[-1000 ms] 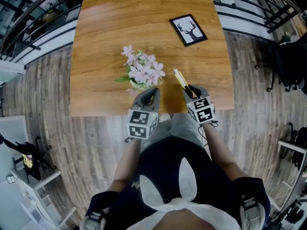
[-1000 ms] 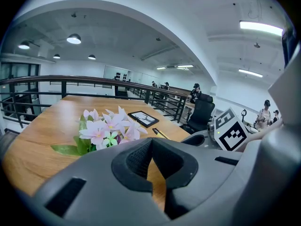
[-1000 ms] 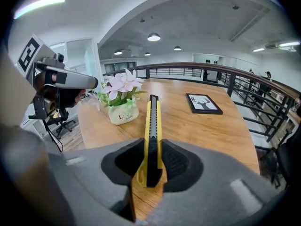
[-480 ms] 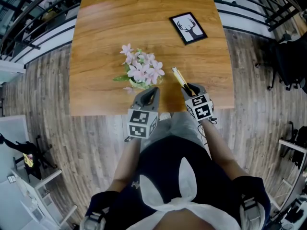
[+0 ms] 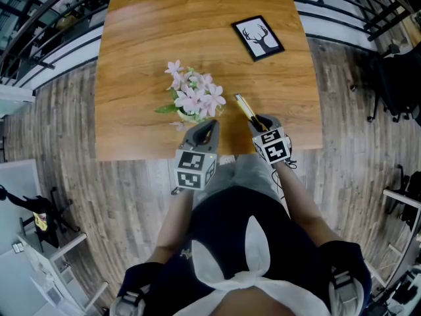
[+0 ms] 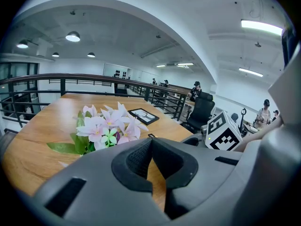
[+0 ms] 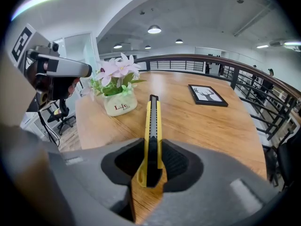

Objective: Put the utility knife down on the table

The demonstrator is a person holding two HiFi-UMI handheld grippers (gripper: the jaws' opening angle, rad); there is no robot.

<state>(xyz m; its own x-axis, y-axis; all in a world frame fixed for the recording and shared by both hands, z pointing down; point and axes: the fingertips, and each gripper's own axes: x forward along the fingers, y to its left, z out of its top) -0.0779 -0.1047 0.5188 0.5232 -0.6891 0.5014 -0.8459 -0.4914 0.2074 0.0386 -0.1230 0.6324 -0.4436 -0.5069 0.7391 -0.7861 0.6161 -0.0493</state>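
My right gripper (image 5: 258, 120) (image 7: 151, 147) is shut on a yellow and black utility knife (image 5: 245, 108) (image 7: 153, 121). The knife sticks out forward past the jaws, tilted down over the wooden table (image 5: 145, 45) near its front edge, its tip to the right of the flower pot. I cannot tell whether the tip touches the wood. My left gripper (image 5: 207, 129) (image 6: 151, 142) hangs at the table's front edge just left of it, shut with nothing between its pads.
A small white pot of pink flowers (image 5: 194, 97) (image 7: 117, 91) stands right in front of the left gripper. A framed deer picture (image 5: 258, 39) (image 7: 208, 94) lies at the far right. Black railings (image 5: 52, 38) run round the table.
My right gripper has sunk slightly toward the table top with the knife still in it. The left gripper has stayed put.
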